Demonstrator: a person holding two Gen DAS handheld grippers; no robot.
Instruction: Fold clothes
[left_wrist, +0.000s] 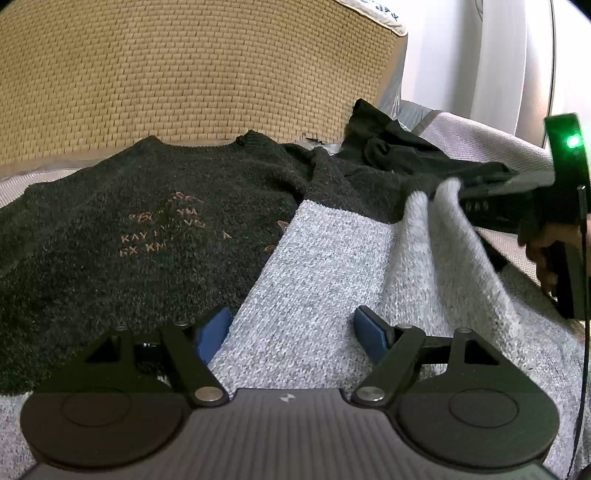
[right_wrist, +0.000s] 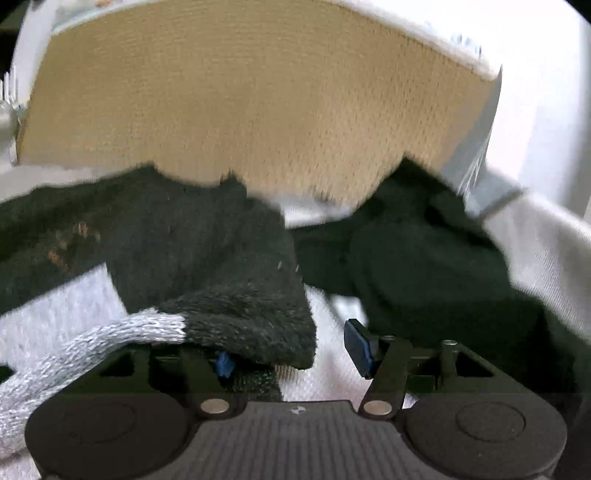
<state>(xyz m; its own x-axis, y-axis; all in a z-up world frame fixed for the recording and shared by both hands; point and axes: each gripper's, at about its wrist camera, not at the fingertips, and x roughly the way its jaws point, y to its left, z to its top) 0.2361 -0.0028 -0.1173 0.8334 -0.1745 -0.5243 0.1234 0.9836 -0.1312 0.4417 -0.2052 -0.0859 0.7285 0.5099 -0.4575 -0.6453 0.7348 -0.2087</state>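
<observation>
Right wrist: right hand-held gripper (right_wrist: 291, 354) spread, sweater sleeve (right_wrist: 251, 321) draped over left finger; black garment (right_wrist: 424, 266) beside.

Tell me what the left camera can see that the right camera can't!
Only the left wrist view shows the sweater's orange stitched letters clearly, the person's hand holding the other tool, and its green light.

Only the right wrist view shows the dark sleeve end draped over one blue finger of the right tool, whose jaws stand apart.

Both show the dark and grey sweater, the tan woven mat behind it, and a black garment beside it.
</observation>
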